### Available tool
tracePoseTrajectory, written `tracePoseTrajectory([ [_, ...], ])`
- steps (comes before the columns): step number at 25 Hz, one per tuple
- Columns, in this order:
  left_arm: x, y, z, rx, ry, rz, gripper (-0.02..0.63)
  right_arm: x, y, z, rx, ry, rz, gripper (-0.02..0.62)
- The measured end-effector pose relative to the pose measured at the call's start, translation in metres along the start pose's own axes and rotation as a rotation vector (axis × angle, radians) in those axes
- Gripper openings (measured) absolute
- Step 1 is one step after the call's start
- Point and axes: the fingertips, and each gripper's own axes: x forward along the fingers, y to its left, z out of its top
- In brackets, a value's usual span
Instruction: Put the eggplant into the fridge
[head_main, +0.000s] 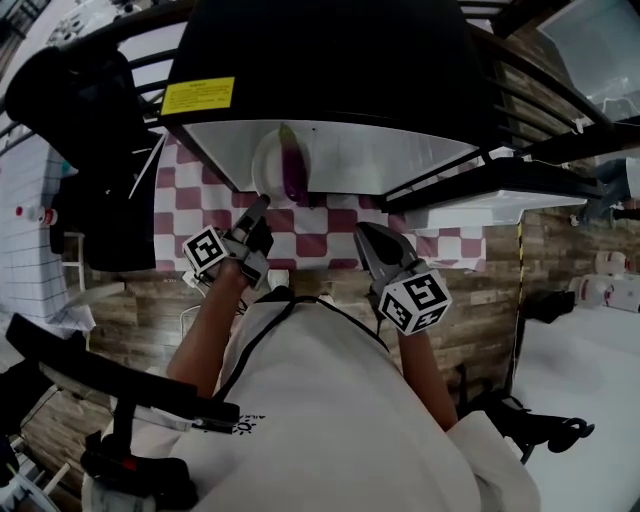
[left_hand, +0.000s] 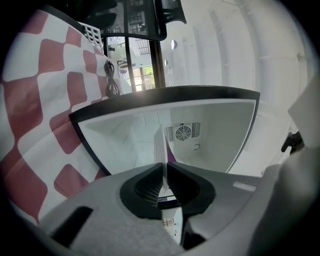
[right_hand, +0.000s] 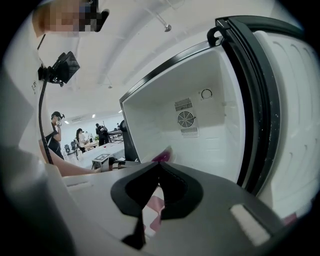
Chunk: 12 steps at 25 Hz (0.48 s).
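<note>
A purple eggplant (head_main: 291, 165) lies on a white plate (head_main: 268, 165) at the mouth of the open black fridge (head_main: 330, 60), over its white inside. My left gripper (head_main: 262, 203) is shut on the plate's near rim. In the left gripper view the thin plate rim (left_hand: 161, 145) stands on edge between the jaws, with a bit of purple eggplant (left_hand: 171, 157) behind it and the fridge's back wall fan (left_hand: 182, 132) beyond. My right gripper (head_main: 362, 232) hangs shut and empty to the right, outside the fridge. The right gripper view shows eggplant (right_hand: 163, 154) past its closed jaws.
The fridge stands on a red-and-white checked cloth (head_main: 320, 225). Its door (head_main: 490, 185) hangs open at the right, close beside my right gripper (right_hand: 159, 165). Dark equipment (head_main: 90, 150) stands at the left. A white basket (left_hand: 92, 32) sits on the cloth. People (right_hand: 80, 137) stand far off.
</note>
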Motion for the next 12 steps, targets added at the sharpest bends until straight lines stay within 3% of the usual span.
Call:
tracePoseTrajectory([
  [12, 0.015, 0.034, 0.016, -0.017, 0.020, -0.008, 0.032, 0.011, 0.008, -0.006, 0.000, 0.031, -0.029, 0.006],
])
